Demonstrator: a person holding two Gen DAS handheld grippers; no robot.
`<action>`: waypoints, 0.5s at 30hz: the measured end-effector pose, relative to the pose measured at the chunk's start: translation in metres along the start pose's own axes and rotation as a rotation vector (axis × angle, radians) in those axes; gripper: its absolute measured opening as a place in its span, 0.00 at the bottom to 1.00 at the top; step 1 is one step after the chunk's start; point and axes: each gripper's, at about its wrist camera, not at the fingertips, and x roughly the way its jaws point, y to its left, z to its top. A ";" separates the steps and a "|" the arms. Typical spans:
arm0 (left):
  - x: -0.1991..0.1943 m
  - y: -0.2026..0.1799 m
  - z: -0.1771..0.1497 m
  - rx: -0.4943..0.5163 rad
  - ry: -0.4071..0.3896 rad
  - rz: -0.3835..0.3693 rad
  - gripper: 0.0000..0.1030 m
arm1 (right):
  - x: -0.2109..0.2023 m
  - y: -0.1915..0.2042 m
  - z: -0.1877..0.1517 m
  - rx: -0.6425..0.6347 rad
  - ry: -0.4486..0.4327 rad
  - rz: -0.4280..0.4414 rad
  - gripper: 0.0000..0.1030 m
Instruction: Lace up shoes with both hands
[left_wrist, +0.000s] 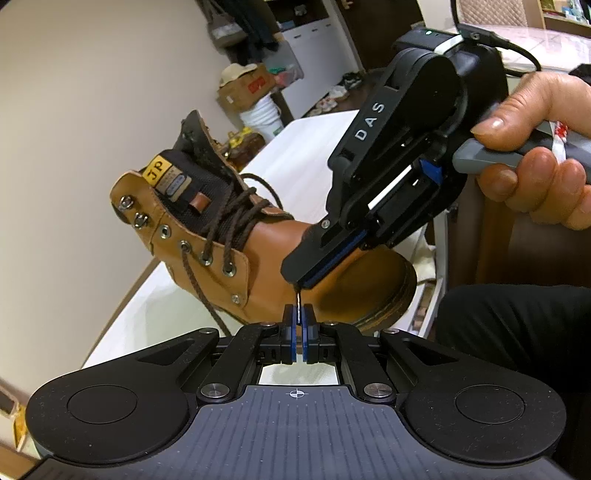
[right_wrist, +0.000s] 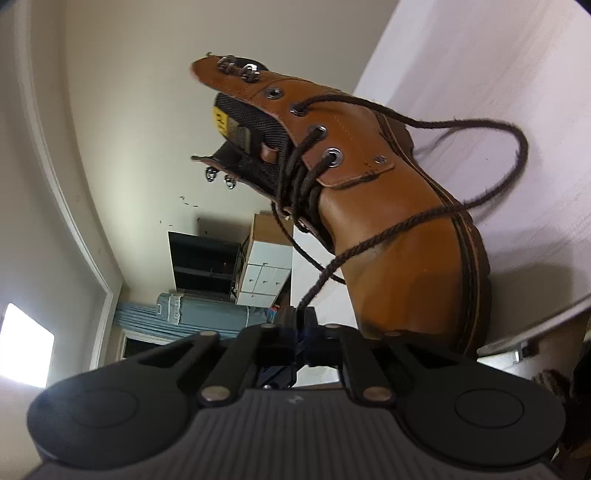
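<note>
A tan leather boot (left_wrist: 258, 266) with a dark brown lace (left_wrist: 195, 280) stands on a white table (left_wrist: 155, 306). My left gripper (left_wrist: 299, 314) is shut in front of the toe, with the lace's thin pale tip (left_wrist: 297, 308) between its blue pads. Just above it my right gripper (left_wrist: 301, 283), held by a hand (left_wrist: 535, 147), is shut on the same lace end. In the right wrist view the boot (right_wrist: 399, 258) fills the middle. Its lace (right_wrist: 517, 147) loops out from an upper eyelet, crosses the toe and runs into my shut right gripper (right_wrist: 300, 314).
Behind the boot are a cardboard box (left_wrist: 245, 88), a white bucket (left_wrist: 262, 118) and white cabinets (left_wrist: 314, 44). A dark-clothed leg (left_wrist: 517, 332) is at the right. The right wrist view shows a white drawer unit (right_wrist: 264, 273) and blue folded bedding (right_wrist: 199, 314).
</note>
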 end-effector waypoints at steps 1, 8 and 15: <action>-0.001 0.001 -0.001 -0.011 -0.004 -0.003 0.05 | -0.003 0.002 -0.001 -0.011 -0.020 0.003 0.03; 0.003 0.045 -0.007 -0.048 -0.031 -0.079 0.08 | -0.022 0.015 0.015 -0.088 -0.193 0.037 0.03; 0.015 0.128 0.020 0.039 -0.092 -0.202 0.12 | -0.023 0.026 0.043 -0.180 -0.294 0.104 0.03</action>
